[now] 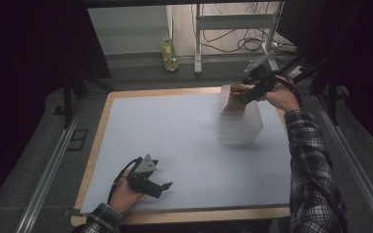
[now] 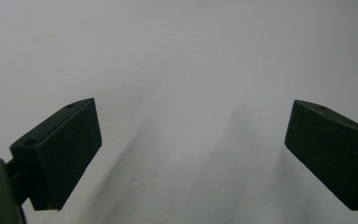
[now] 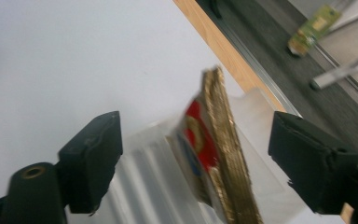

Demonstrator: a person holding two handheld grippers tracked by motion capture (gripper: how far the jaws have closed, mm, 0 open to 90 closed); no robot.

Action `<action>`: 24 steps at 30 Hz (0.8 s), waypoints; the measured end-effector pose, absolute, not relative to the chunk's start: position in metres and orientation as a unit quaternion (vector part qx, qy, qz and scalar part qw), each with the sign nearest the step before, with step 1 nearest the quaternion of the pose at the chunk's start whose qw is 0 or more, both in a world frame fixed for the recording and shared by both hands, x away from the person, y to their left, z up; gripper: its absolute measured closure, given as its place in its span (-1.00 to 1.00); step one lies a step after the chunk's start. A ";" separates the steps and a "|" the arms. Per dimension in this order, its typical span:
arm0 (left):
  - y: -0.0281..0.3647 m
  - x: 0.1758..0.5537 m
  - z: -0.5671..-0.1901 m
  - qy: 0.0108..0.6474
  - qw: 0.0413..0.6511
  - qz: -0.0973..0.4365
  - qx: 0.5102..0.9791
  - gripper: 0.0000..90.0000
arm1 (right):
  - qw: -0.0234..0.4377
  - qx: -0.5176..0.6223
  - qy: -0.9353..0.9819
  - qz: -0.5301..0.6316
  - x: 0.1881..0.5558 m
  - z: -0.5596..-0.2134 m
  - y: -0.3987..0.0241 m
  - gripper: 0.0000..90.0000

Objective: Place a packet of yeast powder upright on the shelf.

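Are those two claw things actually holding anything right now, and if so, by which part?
No, nothing is held. The right gripper has its jaws open on either side of a gold-edged packet standing in a clear plastic container, not pressing it. The left gripper is open over the white table.

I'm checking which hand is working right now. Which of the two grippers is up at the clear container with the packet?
The right gripper, at the table's far edge: its open jaws flank the gold-edged packet in the clear container. The left gripper rests on bare table.
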State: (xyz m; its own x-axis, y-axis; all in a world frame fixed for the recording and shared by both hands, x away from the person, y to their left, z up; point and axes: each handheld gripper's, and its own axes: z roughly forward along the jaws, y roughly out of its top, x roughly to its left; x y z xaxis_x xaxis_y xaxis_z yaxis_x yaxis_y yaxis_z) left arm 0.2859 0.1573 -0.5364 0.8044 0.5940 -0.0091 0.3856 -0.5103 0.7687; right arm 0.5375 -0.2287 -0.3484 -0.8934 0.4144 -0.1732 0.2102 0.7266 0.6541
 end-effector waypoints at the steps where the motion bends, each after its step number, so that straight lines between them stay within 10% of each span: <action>1: 0.157 0.286 -0.536 0.285 0.405 0.129 0.859 -0.92 | 0.156 0.170 0.916 0.328 0.537 -0.348 -0.229 -0.62; 24: 0.156 0.285 -0.537 0.280 0.421 0.133 0.852 -0.96 | 0.139 0.212 0.881 0.399 0.497 -0.332 -0.238 -0.91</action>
State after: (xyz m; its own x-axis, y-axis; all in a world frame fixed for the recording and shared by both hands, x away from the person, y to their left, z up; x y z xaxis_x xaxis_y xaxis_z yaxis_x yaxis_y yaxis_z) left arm 0.2852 0.1563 -0.5365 0.8074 0.5899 -0.0096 0.3664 -0.4887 0.7918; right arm 0.4967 -0.2383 -0.3320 -0.8710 0.4854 -0.0757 0.2634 0.5915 0.7621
